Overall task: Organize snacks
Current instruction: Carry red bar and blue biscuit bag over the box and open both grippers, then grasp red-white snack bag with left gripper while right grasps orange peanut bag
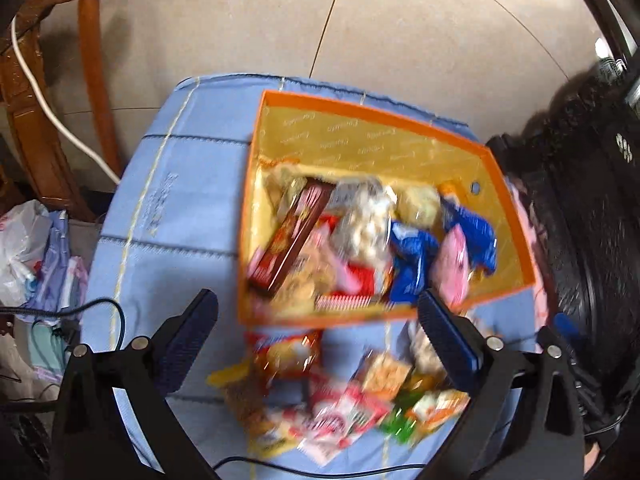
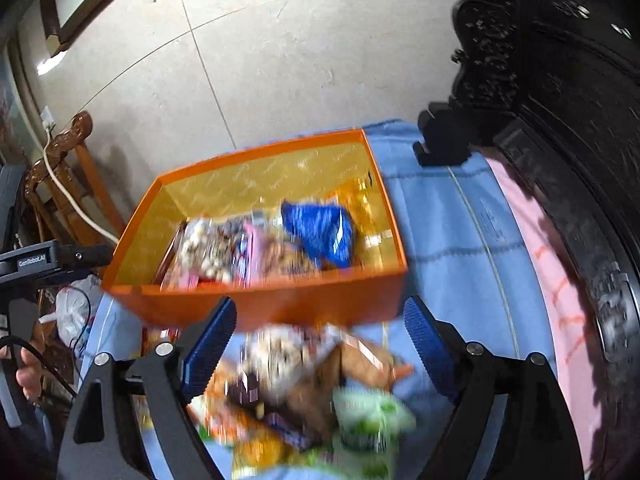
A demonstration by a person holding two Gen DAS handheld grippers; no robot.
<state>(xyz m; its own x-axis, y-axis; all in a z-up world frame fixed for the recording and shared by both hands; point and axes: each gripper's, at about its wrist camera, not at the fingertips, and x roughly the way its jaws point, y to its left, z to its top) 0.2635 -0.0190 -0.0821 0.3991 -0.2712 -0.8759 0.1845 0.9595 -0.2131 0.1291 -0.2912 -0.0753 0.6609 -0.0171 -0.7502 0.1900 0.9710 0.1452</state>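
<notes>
Crowding the left edge, a carved wooden chair (image 1: 32,92) with a white cable (image 1: 52,120) stands above crinkled plastic bags (image 1: 20,252). Blue quilted cloth (image 1: 168,208) covers the tabletop. On it sits an orange cardboard box (image 1: 440,122), glossy yellow inside, partly filled with snacks (image 1: 360,236); loose packets (image 1: 332,396) lie heaped just in front. Both the left hand-held gripper (image 1: 320,332) and right hand-held gripper (image 2: 320,344) gape wide and empty over that heap. Dark carved furniture (image 2: 560,120) walls the right.
</notes>
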